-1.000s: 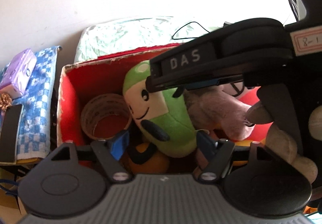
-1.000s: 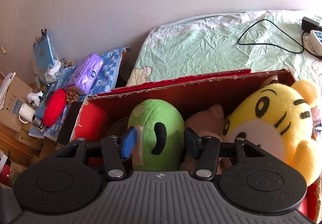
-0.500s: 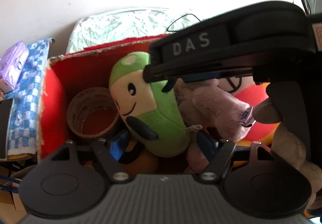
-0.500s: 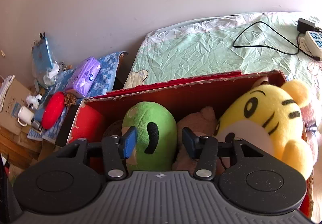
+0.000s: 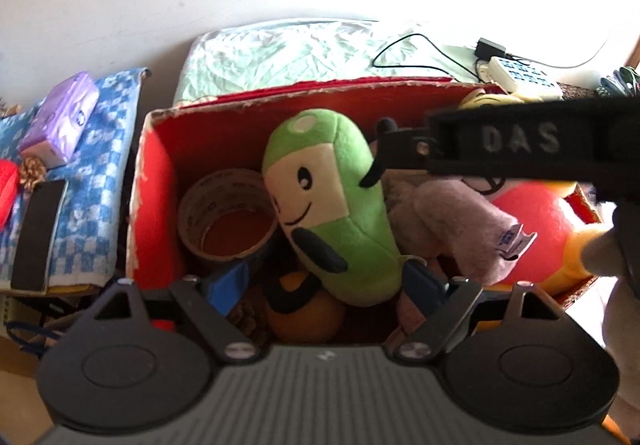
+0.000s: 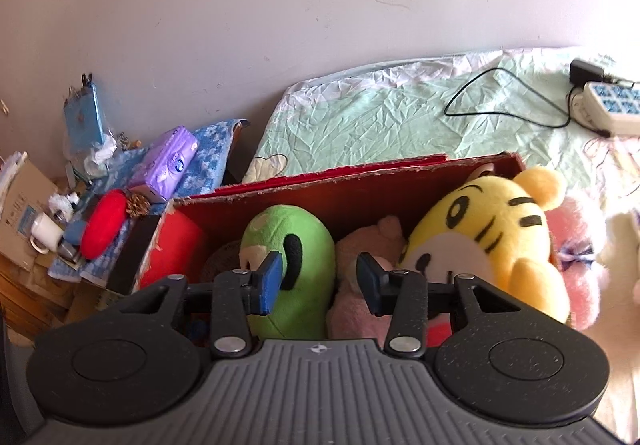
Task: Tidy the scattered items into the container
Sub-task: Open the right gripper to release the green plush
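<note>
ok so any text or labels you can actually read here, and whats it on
"DAS": raised letters on the side of the right gripper, seen from the left wrist view.
Tag on the mauve plush: print too small to read.
Purple tissue pack: round blue logo, unreadable.
Cardboard box: blue label, blurred.

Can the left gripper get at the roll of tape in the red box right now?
Probably yes. The left gripper is open and holds nothing, and the tape roll lies uncovered in the red box's left corner, beside the green plush, which crowds its right side.
</note>
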The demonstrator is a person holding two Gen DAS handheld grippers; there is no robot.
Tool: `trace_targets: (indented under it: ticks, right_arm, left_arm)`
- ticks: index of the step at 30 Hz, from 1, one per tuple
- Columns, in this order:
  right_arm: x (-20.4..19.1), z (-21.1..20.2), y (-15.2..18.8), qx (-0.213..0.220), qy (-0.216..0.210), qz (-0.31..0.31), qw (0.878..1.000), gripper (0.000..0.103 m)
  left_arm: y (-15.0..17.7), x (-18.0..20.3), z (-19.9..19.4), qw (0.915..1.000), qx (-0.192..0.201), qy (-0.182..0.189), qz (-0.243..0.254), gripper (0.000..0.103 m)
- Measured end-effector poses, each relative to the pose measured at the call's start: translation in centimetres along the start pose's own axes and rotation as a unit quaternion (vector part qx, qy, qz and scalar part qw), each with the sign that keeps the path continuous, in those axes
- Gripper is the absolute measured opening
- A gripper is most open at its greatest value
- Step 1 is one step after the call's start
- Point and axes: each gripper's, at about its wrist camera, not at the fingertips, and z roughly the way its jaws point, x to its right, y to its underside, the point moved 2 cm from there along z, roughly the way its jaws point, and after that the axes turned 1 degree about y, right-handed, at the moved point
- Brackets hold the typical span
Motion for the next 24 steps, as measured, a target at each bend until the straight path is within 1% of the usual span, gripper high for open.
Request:
trace_targets:
  ticks: [4,5,6,8,14,17,24]
  right_arm:
    - [0.4,-0.5,0.5,0.003,0.004,0.002,1.0,0.045]
    - [0.5,-0.6,0.6,0.003,0.007,0.003,1.0,0.045]
    - [0.6,-0.7,0.7,0.003,0.009,0.004,1.0,0.045]
    - [0.9,-1.0,1.0,0.006,0.011,0.009,1.0,0.045]
    - [1.4,-2.2,1.4,0.019,0.016,0.012,1.0,0.045]
    - [1.8,-2.7,1.5,0.022,0.016,0.016,1.0,0.045]
    - [2.6,-3.7,2.0,0.024,0.017,0.023,0.999,0.046]
  left_arm:
    - [0.1,0.3,0.1,1.0,0.002,-0.009,-0.001,0.085]
    - [0.4,1.7,-1.0,0.9999,0.003,-0.011,0.001,0.085]
    - [0.5,2.1,-1.2,0.9999,0.003,-0.014,0.002,0.085]
    - [0.3,1.6,-0.1,0.9998,0.001,-0.02,0.003,0.085]
    - [0.1,2.3,-1.0,0.999,-0.003,-0.045,0.003,0.085]
    - [0.0,2.6,-1.3,0.9983,0.001,-0.058,0.007,0.09]
    - [-0.1,3.3,-2.1,0.9959,0.008,-0.089,0.014,0.092]
